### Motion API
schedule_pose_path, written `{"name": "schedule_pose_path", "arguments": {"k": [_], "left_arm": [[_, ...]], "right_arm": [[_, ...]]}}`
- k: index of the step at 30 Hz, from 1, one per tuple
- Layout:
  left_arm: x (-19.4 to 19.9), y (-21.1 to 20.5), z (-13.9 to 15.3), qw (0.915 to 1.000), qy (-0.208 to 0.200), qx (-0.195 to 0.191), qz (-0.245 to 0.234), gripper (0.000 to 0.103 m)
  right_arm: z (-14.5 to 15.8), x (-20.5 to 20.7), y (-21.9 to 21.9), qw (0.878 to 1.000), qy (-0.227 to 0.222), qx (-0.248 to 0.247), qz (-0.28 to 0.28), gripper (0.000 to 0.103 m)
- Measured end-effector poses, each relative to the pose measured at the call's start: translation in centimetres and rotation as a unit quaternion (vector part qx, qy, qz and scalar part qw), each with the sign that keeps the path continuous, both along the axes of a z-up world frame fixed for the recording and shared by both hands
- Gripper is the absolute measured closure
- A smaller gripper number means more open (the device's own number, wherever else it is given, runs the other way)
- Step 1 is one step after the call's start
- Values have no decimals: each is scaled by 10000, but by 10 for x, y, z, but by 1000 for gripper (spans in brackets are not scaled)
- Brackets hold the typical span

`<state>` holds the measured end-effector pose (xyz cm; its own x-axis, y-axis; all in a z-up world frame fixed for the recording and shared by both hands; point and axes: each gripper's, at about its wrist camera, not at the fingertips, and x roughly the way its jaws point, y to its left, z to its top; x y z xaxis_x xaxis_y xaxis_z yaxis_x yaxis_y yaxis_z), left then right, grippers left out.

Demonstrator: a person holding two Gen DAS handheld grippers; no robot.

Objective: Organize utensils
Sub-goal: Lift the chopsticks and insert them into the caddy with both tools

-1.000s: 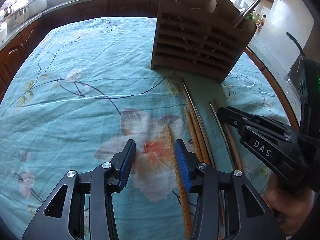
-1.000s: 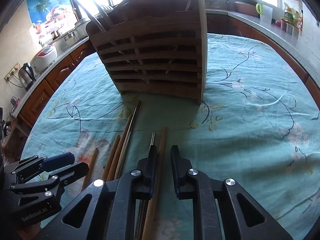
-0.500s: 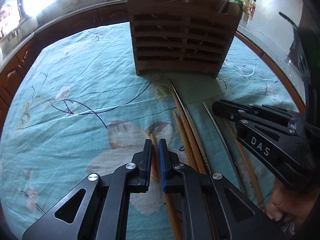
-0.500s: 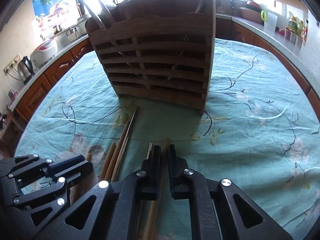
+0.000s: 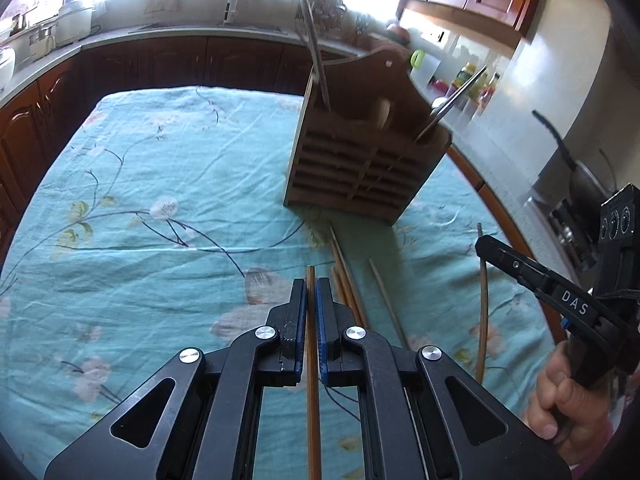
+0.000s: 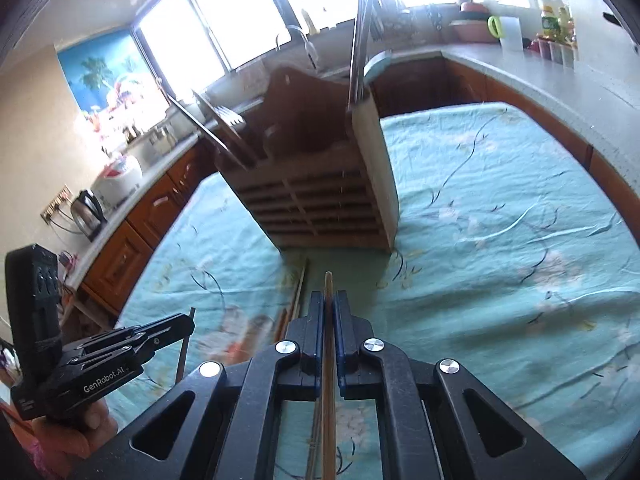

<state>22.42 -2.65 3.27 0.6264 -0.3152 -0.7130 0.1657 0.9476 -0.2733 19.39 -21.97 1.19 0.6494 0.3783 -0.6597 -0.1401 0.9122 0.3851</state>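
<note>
My left gripper [image 5: 311,286] is shut on a wooden chopstick [image 5: 312,380] and holds it above the cloth. My right gripper [image 6: 329,298] is shut on another wooden chopstick [image 6: 329,400], also lifted; it shows at the right of the left wrist view [image 5: 483,304]. A slatted wooden utensil holder [image 5: 360,164] stands ahead on the table with metal utensils in it; it also shows in the right wrist view [image 6: 320,200]. Several more chopsticks [image 5: 348,280] lie on the cloth in front of the holder.
The table wears a teal flowered cloth [image 5: 140,200]. Dark wood cabinets and a counter with a sink [image 5: 224,28] run behind. A kettle [image 6: 86,208] and a rice cooker [image 6: 118,176] stand on the left counter. Bottles [image 6: 554,32] stand at the far right.
Both grippers closed on a chopstick each and lifted them off the cloth. The views rose and tilted, and the holder now looks farther away.
</note>
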Motion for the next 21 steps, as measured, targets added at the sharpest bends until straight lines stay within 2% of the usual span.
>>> {"name": "schedule_pose_path", "arguments": {"k": [12, 21], "left_arm": [[-31, 19, 63, 9971, -690, -314, 3, 99], [-37, 29, 92, 9938, -1045, -367, 64, 99]], "right_arm": [[76, -27, -14, 9951, -961, 151, -202, 98], [111, -34, -19, 9899, -1385, 102, -292, 98]]}}
